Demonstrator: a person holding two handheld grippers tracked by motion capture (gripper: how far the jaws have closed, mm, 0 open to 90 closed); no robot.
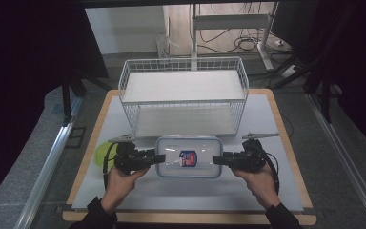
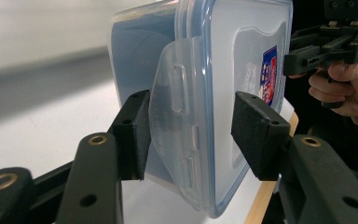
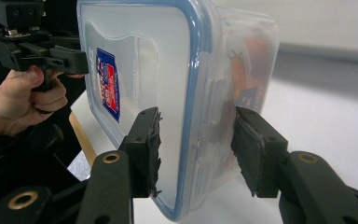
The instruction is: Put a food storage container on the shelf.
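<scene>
A clear plastic container (image 1: 188,157) with a blue-rimmed lid and a red and blue label sits in front of the wire shelf. My left gripper (image 1: 159,158) holds its left end, and my right gripper (image 1: 218,160) holds its right end. In the left gripper view, the jaws (image 2: 191,126) straddle the container (image 2: 223,56) at its end latch, one pad on the flap and one on the lid. My right gripper's (image 3: 196,140) pads press the container's (image 3: 158,70) lid and side wall. Something orange shows dimly inside.
A white two-tier wire shelf (image 1: 183,95) stands just behind the container, open toward me. A yellow-green round item (image 1: 102,155) lies by my left hand. The white mat (image 1: 186,195) has free room at the front. Table edges are close on both sides.
</scene>
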